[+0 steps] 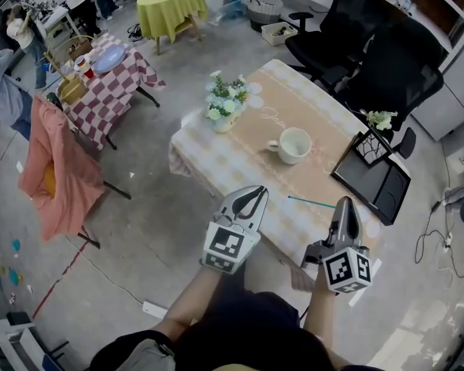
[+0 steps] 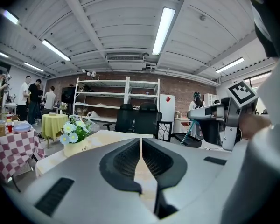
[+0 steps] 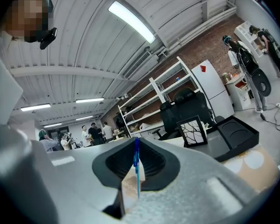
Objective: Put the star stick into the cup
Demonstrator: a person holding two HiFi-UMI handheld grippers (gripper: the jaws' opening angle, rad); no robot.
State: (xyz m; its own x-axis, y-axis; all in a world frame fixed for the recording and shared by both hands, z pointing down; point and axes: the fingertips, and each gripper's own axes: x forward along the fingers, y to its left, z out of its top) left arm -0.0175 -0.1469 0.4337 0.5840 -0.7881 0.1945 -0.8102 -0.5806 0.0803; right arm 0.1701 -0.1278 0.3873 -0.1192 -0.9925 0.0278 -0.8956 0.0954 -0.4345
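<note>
A white cup [image 1: 294, 145] stands upright near the middle of the low table [image 1: 209, 165]. My right gripper [image 1: 345, 202] hovers over the table's near right edge, shut on a thin teal stick [image 1: 309, 202] that pokes out leftward over the tabletop. In the right gripper view the blue stick [image 3: 136, 167] stands pinched between the closed pads of the right gripper [image 3: 135, 146]; its star end is not visible. My left gripper [image 1: 252, 193] is over the table's near edge, shut with nothing in it, and the left gripper [image 2: 141, 143] shows its pads pressed together.
A pot of white and blue flowers [image 1: 226, 103] sits on the table's far left corner. A framed picture [image 1: 370, 147] and a black tray [image 1: 371, 182] lie at the right end. Black office chairs [image 1: 356, 45] stand behind; a checkered table [image 1: 112, 79] is at left.
</note>
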